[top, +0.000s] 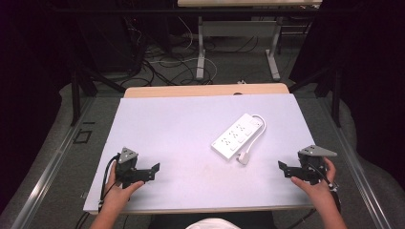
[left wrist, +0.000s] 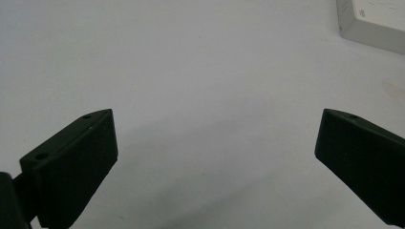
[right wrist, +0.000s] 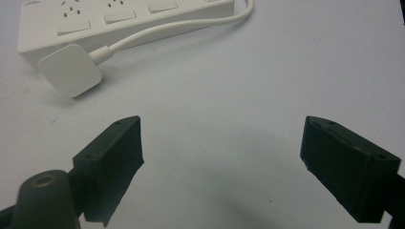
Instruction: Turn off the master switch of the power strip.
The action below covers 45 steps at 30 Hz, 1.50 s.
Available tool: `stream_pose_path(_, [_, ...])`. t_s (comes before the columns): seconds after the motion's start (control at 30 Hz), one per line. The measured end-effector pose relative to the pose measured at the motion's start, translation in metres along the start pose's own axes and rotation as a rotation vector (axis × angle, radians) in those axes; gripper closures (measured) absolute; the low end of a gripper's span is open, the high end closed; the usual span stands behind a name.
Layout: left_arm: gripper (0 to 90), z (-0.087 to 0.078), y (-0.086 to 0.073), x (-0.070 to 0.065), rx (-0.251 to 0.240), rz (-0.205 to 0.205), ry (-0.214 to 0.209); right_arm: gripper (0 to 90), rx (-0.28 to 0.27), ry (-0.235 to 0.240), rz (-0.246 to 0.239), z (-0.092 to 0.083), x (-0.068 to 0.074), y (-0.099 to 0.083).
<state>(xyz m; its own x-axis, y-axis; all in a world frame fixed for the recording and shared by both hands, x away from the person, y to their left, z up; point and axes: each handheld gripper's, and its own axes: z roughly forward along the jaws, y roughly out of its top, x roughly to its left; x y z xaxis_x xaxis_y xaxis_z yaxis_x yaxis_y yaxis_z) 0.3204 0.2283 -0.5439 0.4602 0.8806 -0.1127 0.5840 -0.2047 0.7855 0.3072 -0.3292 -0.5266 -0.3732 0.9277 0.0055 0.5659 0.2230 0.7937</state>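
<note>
White power strip (top: 239, 137) on table (top: 162, 124)

The power strip (left wrist: 370, 24) is cut off by the edge in the left gripper view, its far end (right wrist: 119, 19) is cut off in the right gripper view, and its small markings cannot be read.

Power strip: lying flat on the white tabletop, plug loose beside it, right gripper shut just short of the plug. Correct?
Not quite. The right gripper is open: the right gripper view shows its jaws wide apart with bare table between them. The rest holds: the power strip lies flat on the white tabletop, its plug loose beside it.
</note>
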Motion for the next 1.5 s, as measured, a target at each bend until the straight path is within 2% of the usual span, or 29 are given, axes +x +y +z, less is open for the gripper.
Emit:
stream_pose_path(0.07, [0.5,0.000,0.000,0.000,0.000,0.009,0.003,14.3,0.005,-0.002,0.001,0.000,-0.001,0.001])
stream_pose_path(0.1, [0.6,0.000,0.000,0.001,0.002,0.010,0.003,14.3,-0.018,-0.011,0.004,0.002,0.000,0.001])
stream_pose_path(0.13, [0.6,0.000,0.000,0.001,0.002,0.010,0.003,14.4,0.012,-0.001,0.000,0.000,-0.001,0.002])
stream_pose_path(0.2, [0.6,0.000,0.000,0.001,0.004,0.010,0.003,14.7,0.016,0.001,-0.001,0.000,0.000,0.003])
stream_pose_path(0.23, [0.6,0.000,0.000,0.000,-0.001,0.001,0.002,14.8,0.015,-0.003,-0.018,0.000,-0.001,0.003])
stream_pose_path(0.3, [0.6,0.000,0.000,0.000,-0.002,0.000,0.002,14.9,0.020,0.006,-0.008,0.001,0.000,0.004])
stream_pose_path(0.47, [0.6,0.000,0.000,-0.001,0.006,-0.004,-0.005,15.2,0.035,0.010,-0.024,0.003,0.002,0.007])
stream_pose_path(0.53, [0.7,0.001,0.000,-0.001,0.004,0.005,-0.005,15.3,0.051,0.018,-0.050,0.006,0.003,0.011])
stream_pose_path(0.57, [0.7,0.002,-0.001,-0.001,-0.011,0.000,0.002,15.3,0.051,0.018,-0.050,0.006,0.003,0.011])
stream_pose_path(0.67, [0.7,0.002,-0.001,-0.001,-0.012,0.001,0.006,15.3,0.065,0.027,-0.065,0.009,0.005,0.016])
stream_pose_path(0.83, [0.7,0.002,-0.001,-0.001,-0.009,-0.004,0.006,15.3,0.094,0.025,-0.100,0.013,0.008,0.021])
stream_pose_path(0.87, [0.7,0.001,-0.001,0.000,-0.001,0.013,0.008,15.4,0.099,0.029,-0.113,0.014,0.008,0.023])
stream_pose_path(0.9, [0.7,0.001,-0.001,0.000,-0.001,0.013,0.008,15.4,0.099,0.029,-0.113,0.014,0.008,0.023])
stream_pose_path(1.0, [0.7,0.001,-0.001,0.000,0.000,0.000,0.002,16.1,0.114,0.031,-0.140,0.013,0.009,0.028])
stream_pose_path(1.37, [0.7,0.003,-0.001,0.000,-0.011,-0.003,0.005,16.8,0.147,0.048,-0.175,0.015,0.010,0.043])
stream_pose_path(1.4, [0.7,0.002,-0.001,0.001,0.005,-0.001,-0.002,17.2,0.152,0.052,-0.182,0.015,0.010,0.044])
stream_pose_path(1.5, [0.7,0.002,-0.001,0.001,0.002,-0.002,-0.001,17.4,0.165,0.058,-0.191,0.016,0.010,0.047])
